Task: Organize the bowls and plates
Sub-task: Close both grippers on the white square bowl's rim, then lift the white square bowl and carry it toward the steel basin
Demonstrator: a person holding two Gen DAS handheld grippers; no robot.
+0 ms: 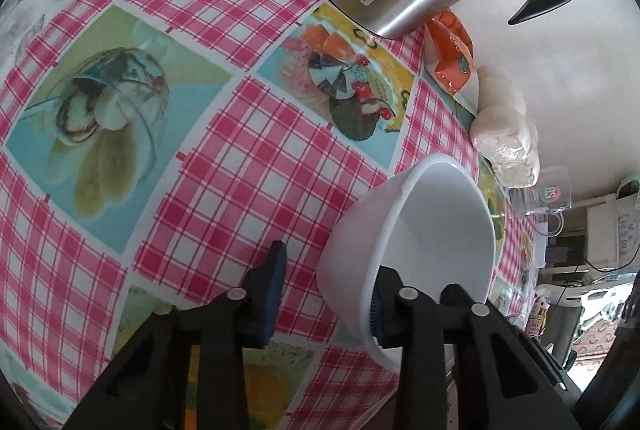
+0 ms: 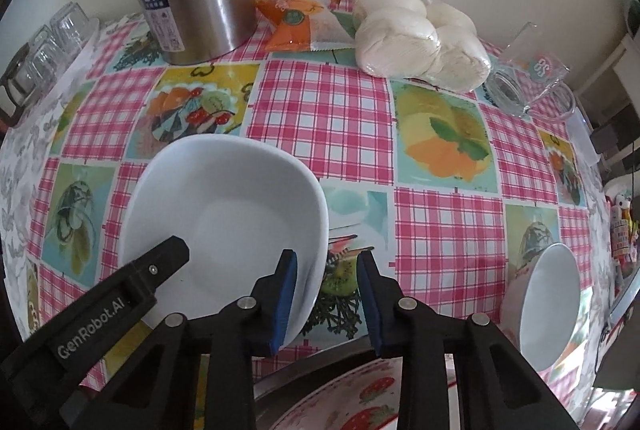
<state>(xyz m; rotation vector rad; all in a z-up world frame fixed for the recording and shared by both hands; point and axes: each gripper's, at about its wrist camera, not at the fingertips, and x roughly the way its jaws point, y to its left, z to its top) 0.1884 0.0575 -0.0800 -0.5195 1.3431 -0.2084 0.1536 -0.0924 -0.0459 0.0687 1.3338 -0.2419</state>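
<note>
I see the left gripper and right gripper each straddling the empty white bowl's rim, pads not pinching; only the right view shows a second bowl, lower right.

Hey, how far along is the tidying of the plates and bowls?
Barely started: nothing looks stacked yet. In hand: the left gripper and right gripper straddle opposite rims of the white bowl, jaws not yet clamped. Left: lifting it, plus the second bowl to the right and the strawberry plate at the near edge.
</note>
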